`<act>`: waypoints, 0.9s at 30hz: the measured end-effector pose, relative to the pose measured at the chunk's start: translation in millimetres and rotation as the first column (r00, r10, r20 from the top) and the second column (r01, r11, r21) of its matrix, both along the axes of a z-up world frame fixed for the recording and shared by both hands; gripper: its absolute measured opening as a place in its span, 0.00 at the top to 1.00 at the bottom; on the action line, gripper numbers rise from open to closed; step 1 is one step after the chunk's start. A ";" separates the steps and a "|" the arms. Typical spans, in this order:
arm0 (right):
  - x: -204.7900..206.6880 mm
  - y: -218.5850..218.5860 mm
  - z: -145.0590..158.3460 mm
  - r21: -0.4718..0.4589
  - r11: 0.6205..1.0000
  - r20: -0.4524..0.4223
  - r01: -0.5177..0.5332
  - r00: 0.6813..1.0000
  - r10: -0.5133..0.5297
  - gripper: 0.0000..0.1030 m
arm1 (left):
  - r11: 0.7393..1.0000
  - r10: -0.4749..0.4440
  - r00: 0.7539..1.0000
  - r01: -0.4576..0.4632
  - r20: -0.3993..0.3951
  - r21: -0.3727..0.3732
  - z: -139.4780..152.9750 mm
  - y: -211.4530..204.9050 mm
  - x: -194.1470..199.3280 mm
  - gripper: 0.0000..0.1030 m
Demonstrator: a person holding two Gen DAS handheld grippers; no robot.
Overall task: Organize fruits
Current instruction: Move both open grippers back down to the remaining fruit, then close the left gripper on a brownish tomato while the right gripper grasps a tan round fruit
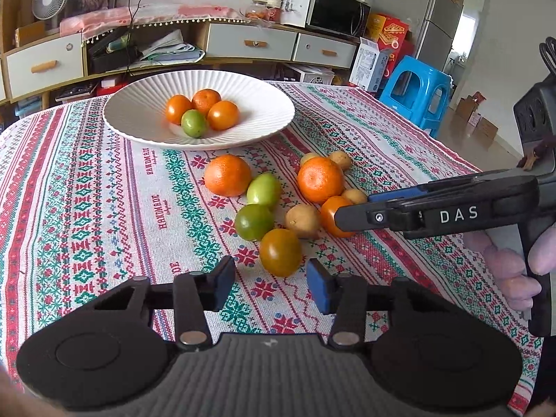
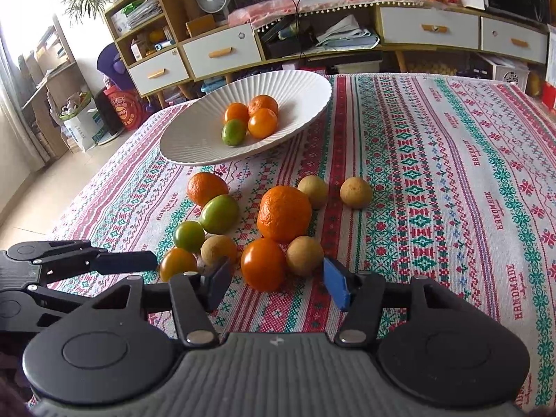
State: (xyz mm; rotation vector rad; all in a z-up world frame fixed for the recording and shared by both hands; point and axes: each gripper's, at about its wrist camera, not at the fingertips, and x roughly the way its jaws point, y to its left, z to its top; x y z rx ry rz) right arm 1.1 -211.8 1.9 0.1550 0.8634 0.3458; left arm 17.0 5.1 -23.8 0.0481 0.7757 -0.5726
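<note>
A white ribbed plate (image 1: 139, 111) at the back of the table holds three orange fruits and a green one. In front of it lie loose fruits: two mandarins (image 1: 227, 174), two green ones (image 1: 264, 191), several small brown ones and two orange tomatoes. My left gripper (image 1: 272, 278) is open, its pads either side of the near edge of an orange-green tomato (image 1: 280, 252) without touching it. My right gripper (image 2: 278, 278) is open too, with an orange tomato (image 2: 263, 264) and a brown fruit (image 2: 304, 255) just ahead of its pads. It reaches in from the right in the left wrist view.
The table wears a red, green and white patterned cloth (image 2: 451, 173). A blue stool (image 1: 417, 93) stands beyond the right edge. A sideboard with drawers (image 1: 250, 43) runs along the back wall. A person's fingers (image 1: 504, 271) hold the right gripper's handle.
</note>
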 end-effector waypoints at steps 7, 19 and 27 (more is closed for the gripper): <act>2.7 -6.1 2.2 0.019 1.000 0.001 0.019 1.000 -0.019 0.63 | 1.000 -0.001 1.000 0.001 -0.012 -0.006 1.2 -6.7 3.5 0.73; 7.2 -10.7 3.0 -0.021 0.999 0.004 0.048 0.999 -0.048 0.70 | 1.000 0.000 1.000 0.000 -0.013 0.012 2.7 -9.5 5.0 0.73; 12.4 -14.5 0.5 -0.059 0.996 -0.010 0.060 0.998 -0.061 0.70 | 1.000 -0.003 1.000 0.004 -0.019 0.014 1.1 -11.1 6.0 0.73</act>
